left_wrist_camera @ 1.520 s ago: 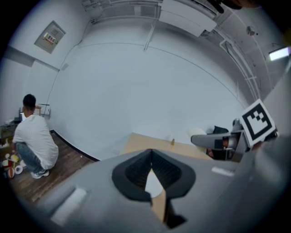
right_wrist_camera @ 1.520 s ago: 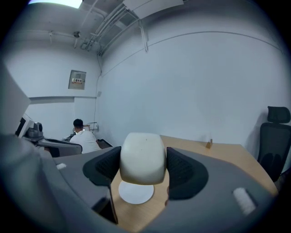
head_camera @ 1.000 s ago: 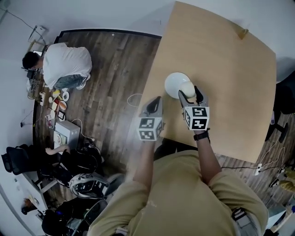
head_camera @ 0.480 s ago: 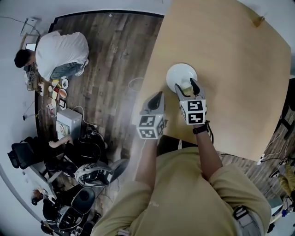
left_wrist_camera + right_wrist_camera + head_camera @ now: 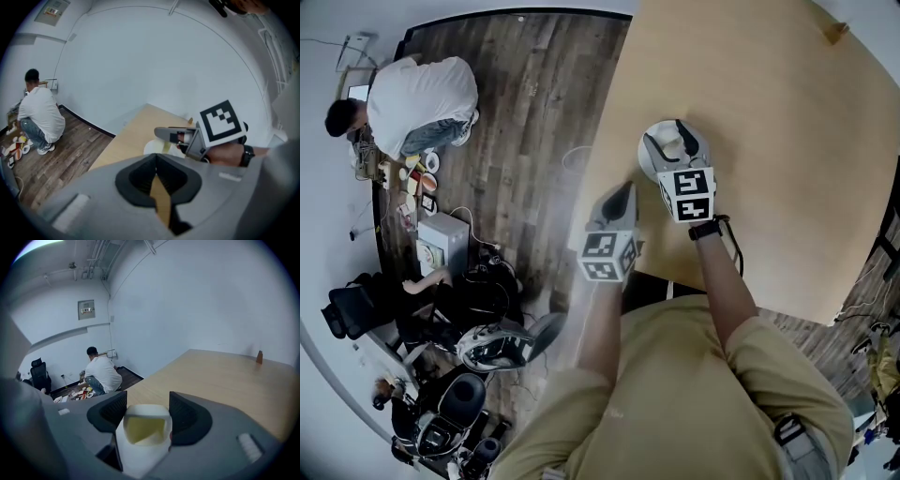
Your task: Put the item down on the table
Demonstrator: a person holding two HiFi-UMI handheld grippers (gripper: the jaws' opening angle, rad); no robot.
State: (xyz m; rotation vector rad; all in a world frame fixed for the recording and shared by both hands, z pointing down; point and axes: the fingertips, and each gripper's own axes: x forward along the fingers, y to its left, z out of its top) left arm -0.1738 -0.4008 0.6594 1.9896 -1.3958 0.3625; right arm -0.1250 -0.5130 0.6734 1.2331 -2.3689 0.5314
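A white cup-like item (image 5: 143, 446) with a pale yellow inside sits between the jaws of my right gripper (image 5: 147, 413), and both jaws press its sides. In the head view my right gripper (image 5: 677, 136) hovers over a round white dish (image 5: 654, 157) on the light wooden table (image 5: 769, 112). The item itself is mostly hidden there by the fingers. My left gripper (image 5: 621, 192) is shut and empty, just past the table's near left edge. In its own view my left gripper (image 5: 157, 176) faces the right gripper (image 5: 173, 135) and the white dish (image 5: 154, 147).
A small brown object (image 5: 836, 33) stands at the table's far corner. A person in a white shirt (image 5: 422, 89) crouches on the dark wooden floor to the left among small things. Chairs and gear crowd the lower left.
My right gripper has moved forward with the item, from the dish's near rim to over the dish. The left gripper has kept its place by the table edge.
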